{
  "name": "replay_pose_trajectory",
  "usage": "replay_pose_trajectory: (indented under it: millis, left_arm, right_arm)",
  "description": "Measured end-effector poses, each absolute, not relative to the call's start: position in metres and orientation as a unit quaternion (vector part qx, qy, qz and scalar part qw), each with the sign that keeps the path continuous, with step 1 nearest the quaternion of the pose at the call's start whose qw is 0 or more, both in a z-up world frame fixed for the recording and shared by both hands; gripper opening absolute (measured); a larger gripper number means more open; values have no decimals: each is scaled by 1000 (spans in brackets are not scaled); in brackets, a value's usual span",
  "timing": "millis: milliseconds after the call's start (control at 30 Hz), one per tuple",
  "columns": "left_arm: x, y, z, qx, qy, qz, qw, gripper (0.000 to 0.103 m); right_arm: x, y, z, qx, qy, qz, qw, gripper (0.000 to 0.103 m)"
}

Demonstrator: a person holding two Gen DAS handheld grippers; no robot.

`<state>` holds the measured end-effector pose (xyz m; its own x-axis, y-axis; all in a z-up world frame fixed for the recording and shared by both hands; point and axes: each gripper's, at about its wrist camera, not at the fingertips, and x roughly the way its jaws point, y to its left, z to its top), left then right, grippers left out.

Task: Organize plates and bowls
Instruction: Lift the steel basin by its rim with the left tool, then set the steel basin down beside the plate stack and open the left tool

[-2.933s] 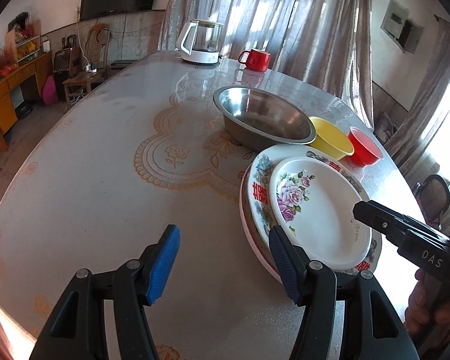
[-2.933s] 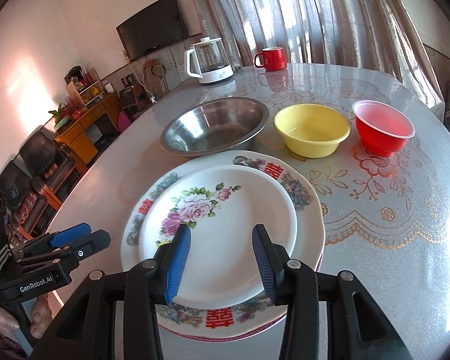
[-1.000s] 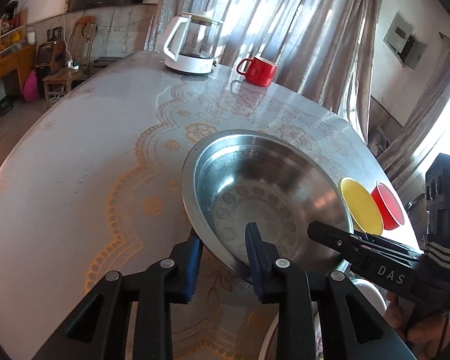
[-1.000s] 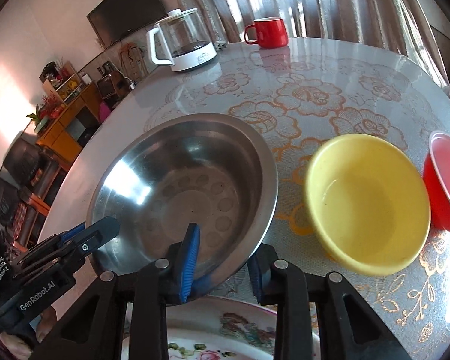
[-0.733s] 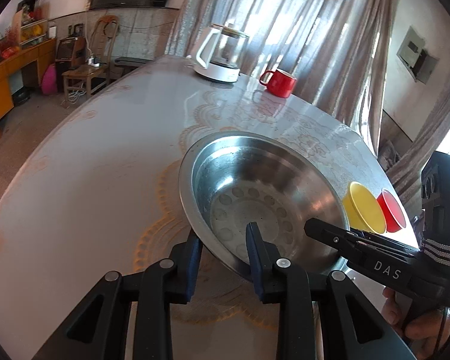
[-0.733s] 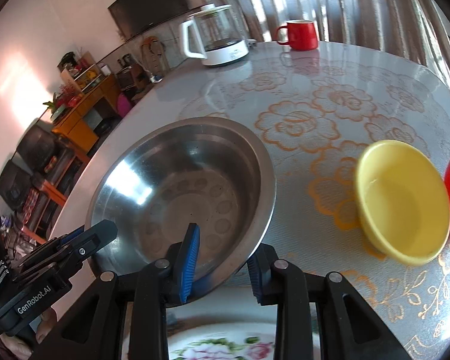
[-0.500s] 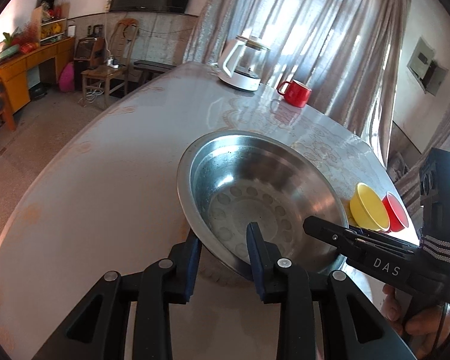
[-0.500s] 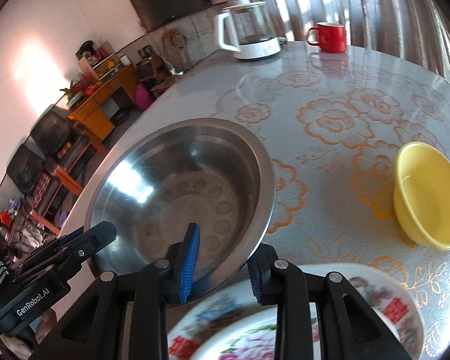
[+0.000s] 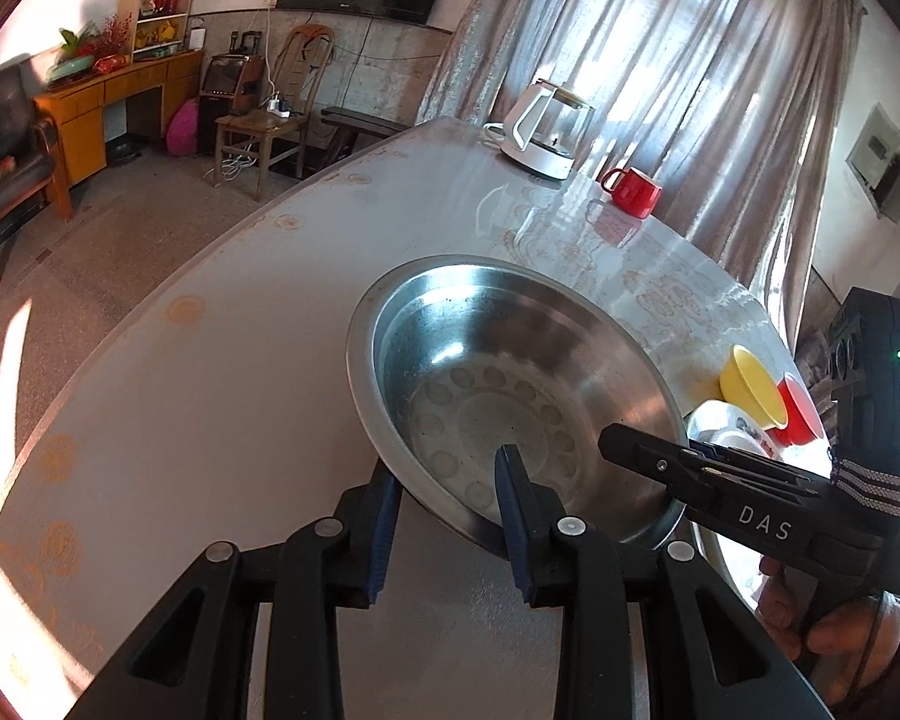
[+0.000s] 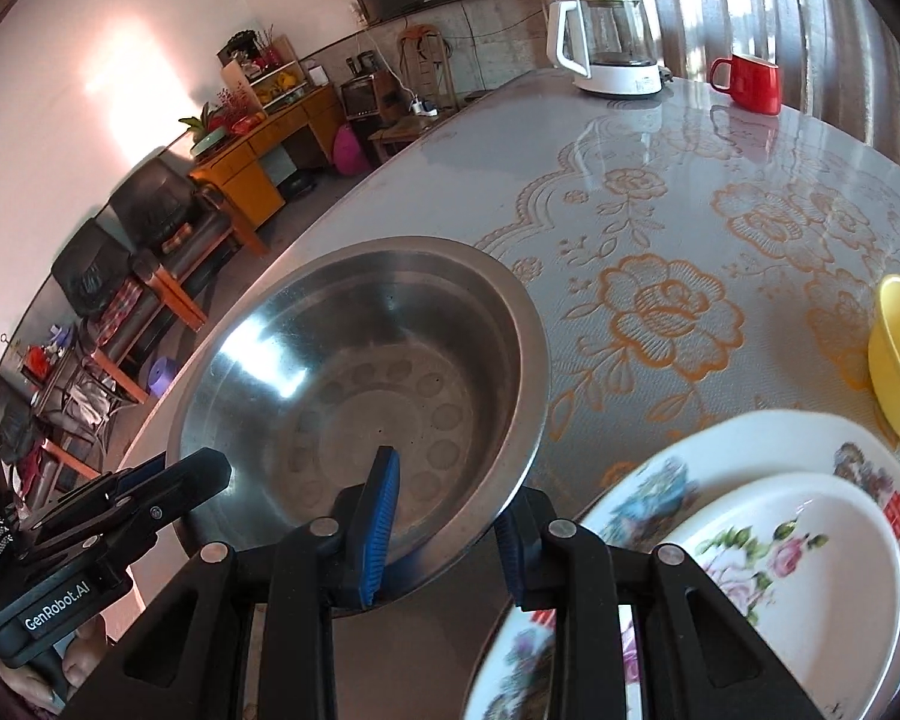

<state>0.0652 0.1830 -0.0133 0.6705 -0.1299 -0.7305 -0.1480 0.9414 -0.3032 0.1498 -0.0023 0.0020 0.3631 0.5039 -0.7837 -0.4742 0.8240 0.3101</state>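
Over the table (image 9: pixel 222 396), clear of the plate stack (image 10: pixel 750 540), the steel bowl (image 9: pixel 498 372) is pinched at its near rim by the left gripper (image 9: pixel 447 516) and the right gripper (image 10: pixel 447 531), each narrowly closed across the wall (one pad inside, one outside). Both grips are best kept level and moved together, so that the rim is not twisted.

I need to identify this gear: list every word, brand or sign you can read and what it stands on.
"DAS": white letters on the side of the right gripper.
"GenRobot.AI": white print on the side of the left gripper.
Red double-character sign on the large plate rim: recognizable at its right edge, blurred nearer the camera.
Nothing else legible.
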Motion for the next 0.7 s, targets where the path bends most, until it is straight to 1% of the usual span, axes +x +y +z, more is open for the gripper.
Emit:
replay_pose_trajectory:
  millis: [133, 433, 567, 700]
  left_arm:
    - [62, 182, -15, -164, 409, 12, 898, 33]
    - [57, 177, -18, -138, 413, 29, 900, 34]
    - [52, 177, -15, -127, 406, 38, 904, 36]
    - [48, 177, -9, -115, 395, 48, 910, 36]
  right_arm:
    - [141, 4, 1, 6, 481, 297, 825, 31]
    - [132, 2, -3, 1, 478, 296, 827, 32]
    - [132, -3, -2, 11, 474, 299, 828, 33]
    - [130, -9, 4, 21, 467, 295, 833, 36]
